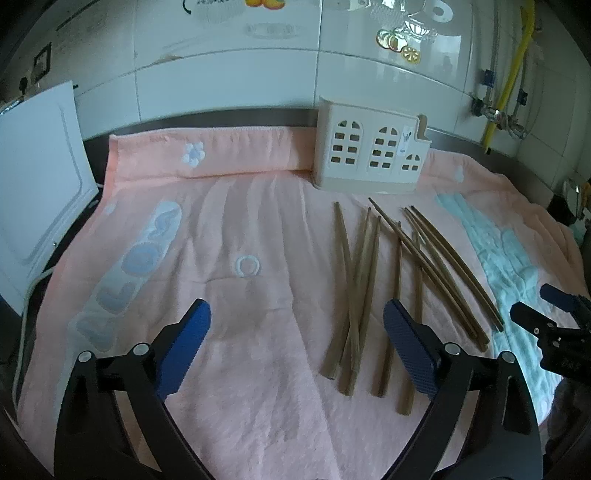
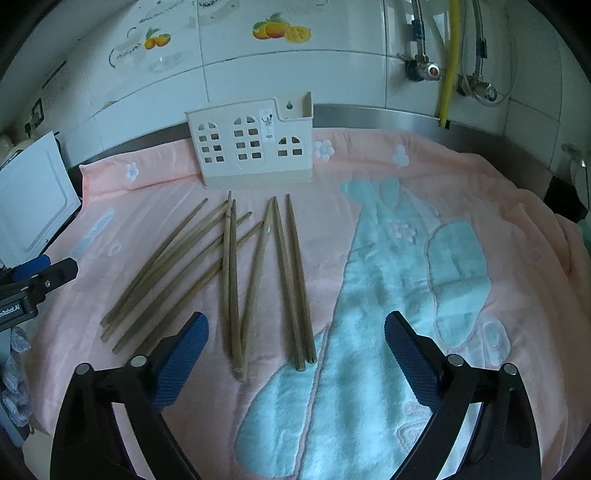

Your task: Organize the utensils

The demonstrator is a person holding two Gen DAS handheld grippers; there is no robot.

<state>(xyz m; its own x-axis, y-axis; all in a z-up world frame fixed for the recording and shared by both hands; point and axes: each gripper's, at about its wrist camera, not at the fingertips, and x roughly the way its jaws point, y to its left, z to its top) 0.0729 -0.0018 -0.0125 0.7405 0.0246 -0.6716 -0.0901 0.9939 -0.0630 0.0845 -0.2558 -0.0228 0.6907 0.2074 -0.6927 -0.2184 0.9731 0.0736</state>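
Several wooden chopsticks (image 1: 373, 280) lie loose on a pink towel (image 1: 229, 229), in front of a cream utensil holder (image 1: 369, 149) with window cut-outs that stands upright at the back. My left gripper (image 1: 295, 354) is open and empty, low over the towel just left of the chopsticks' near ends. In the right wrist view the chopsticks (image 2: 229, 273) fan out before the holder (image 2: 255, 142). My right gripper (image 2: 295, 358) is open and empty, with the near ends of the rightmost chopsticks between its fingers. Its tip shows at the right edge of the left wrist view (image 1: 546, 314).
A white board (image 1: 33, 192) leans at the left. The tiled wall with fruit stickers (image 2: 280, 29) and a yellow pipe (image 2: 448, 66) with valves stands behind. The towel has a light blue patch (image 2: 388, 295) on the right. A dark object (image 2: 565, 199) sits far right.
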